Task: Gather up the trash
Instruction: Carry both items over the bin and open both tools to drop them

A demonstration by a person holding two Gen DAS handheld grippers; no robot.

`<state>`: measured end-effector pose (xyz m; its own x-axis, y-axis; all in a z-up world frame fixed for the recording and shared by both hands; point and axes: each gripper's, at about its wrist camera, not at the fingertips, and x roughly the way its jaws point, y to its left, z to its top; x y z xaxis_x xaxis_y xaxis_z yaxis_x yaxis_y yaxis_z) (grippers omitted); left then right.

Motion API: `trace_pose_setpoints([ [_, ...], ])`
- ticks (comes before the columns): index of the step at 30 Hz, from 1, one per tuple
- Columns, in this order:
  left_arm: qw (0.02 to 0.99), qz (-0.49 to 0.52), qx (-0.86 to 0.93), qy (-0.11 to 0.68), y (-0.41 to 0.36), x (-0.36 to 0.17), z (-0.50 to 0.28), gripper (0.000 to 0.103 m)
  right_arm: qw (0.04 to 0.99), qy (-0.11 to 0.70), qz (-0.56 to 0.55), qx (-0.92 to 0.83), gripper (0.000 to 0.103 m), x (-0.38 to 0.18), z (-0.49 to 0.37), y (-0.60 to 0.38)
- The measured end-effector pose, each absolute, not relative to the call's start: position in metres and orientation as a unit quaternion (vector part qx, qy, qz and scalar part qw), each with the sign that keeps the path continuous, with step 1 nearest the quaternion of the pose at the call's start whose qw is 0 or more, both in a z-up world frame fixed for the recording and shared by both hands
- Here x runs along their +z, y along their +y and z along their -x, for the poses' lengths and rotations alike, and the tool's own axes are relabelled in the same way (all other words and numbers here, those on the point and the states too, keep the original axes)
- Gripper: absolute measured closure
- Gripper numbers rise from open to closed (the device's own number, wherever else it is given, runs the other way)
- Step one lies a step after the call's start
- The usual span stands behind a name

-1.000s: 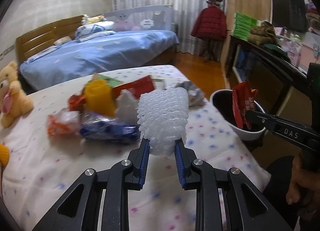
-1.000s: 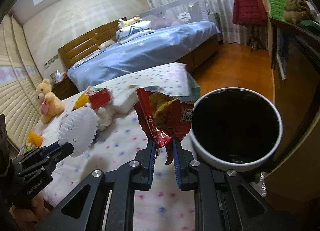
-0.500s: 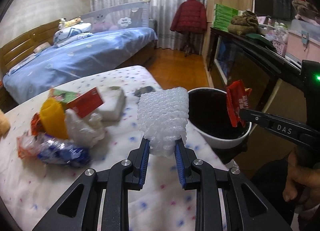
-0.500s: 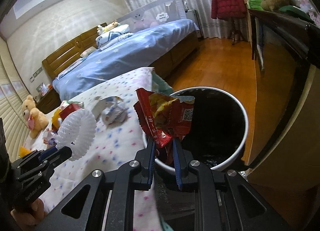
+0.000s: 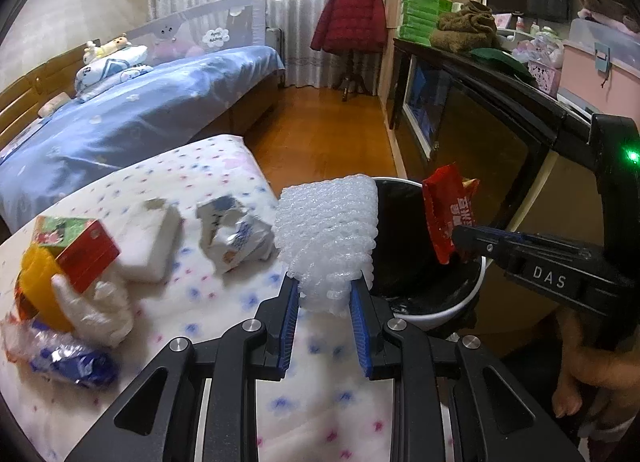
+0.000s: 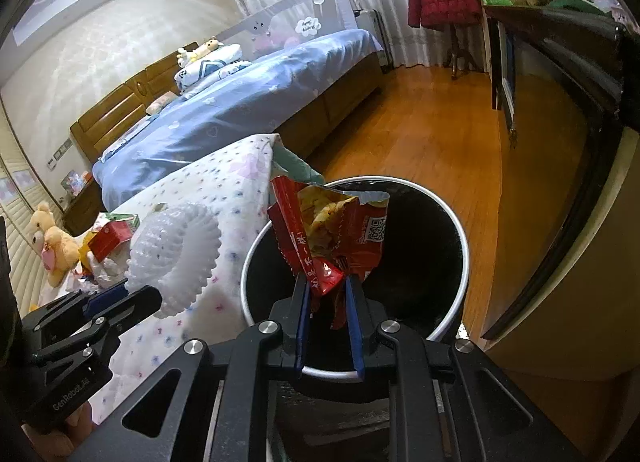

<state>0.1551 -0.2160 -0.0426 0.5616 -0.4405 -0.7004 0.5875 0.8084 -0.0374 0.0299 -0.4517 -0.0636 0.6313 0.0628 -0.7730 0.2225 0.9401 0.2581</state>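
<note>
Right gripper clamped on a red snack bag; the bag hangs over the open mouth of the bin, inside the white rim, clear of the black liner walls. Bag top torn open and flared.

Left gripper pinches the lower end of a white foam net; fingers closed on it, net standing up from them. It sits above the bed edge, just beside the bin's near rim, not yet over the opening.

Bin stands on the floor, tight against the corner of the dotted sheet. A dark cabinet runs close along its far side, leaving a narrow gap. Open wood floor beyond, toward the blue bed.

Left on the sheet, well back from the edge: crumpled white-blue wrapper, white block, red-green carton, yellow piece, blue wrapper. A hand grips the right tool's handle.
</note>
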Motion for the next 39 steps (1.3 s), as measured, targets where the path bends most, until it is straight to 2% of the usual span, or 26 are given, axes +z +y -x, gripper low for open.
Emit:
trace_pose_setpoints([
  [13,0.863,-0.119,-0.306,0.383,-0.255,-0.059,-0.176,0.077,0.877,0.44,-0.183,-0.054,0.085,-0.074,-0.038,-0.475],
  [16,0.86,-0.121,-0.309,0.387,-0.261,-0.061,-0.18,0.068,0.874,0.442,-0.192,-0.058,0.081,-0.076,-0.039,-0.481],
  [18,0.862,-0.124,-0.308,0.384,-0.261,-0.062,-0.18,0.057,0.869,0.447,-0.202,-0.06,0.072,-0.079,-0.04,-0.485],
  [19,0.862,-0.125,-0.308,0.383,-0.261,-0.062,-0.179,0.056,0.867,0.449,-0.207,-0.06,0.069,-0.08,-0.04,-0.487],
  [21,0.862,-0.126,-0.307,0.382,-0.261,-0.062,-0.177,0.052,0.866,0.449,-0.211,-0.062,0.054,-0.081,-0.039,-0.488],
  [24,0.864,-0.122,-0.304,0.382,-0.257,-0.063,-0.172,0.047,0.865,0.448,-0.219,-0.061,0.053,-0.082,-0.037,-0.49],
  [28,0.868,-0.108,-0.296,0.383,-0.247,-0.061,-0.164,0.046,0.866,0.445,-0.222,-0.059,0.053,-0.081,-0.035,-0.487],
  [29,0.871,-0.101,-0.291,0.382,-0.241,-0.06,-0.161,0.044,0.866,0.444,-0.222,-0.059,0.05,-0.08,-0.035,-0.486],
  [32,0.876,-0.084,-0.281,0.382,-0.227,-0.061,-0.154,0.04,0.87,0.434,-0.225,-0.055,0.032,-0.076,-0.032,-0.48],
  [39,0.892,-0.048,-0.242,0.378,-0.183,-0.058,-0.13,0.038,0.878,0.423,-0.223,-0.037,0.026,-0.069,-0.03,-0.451],
])
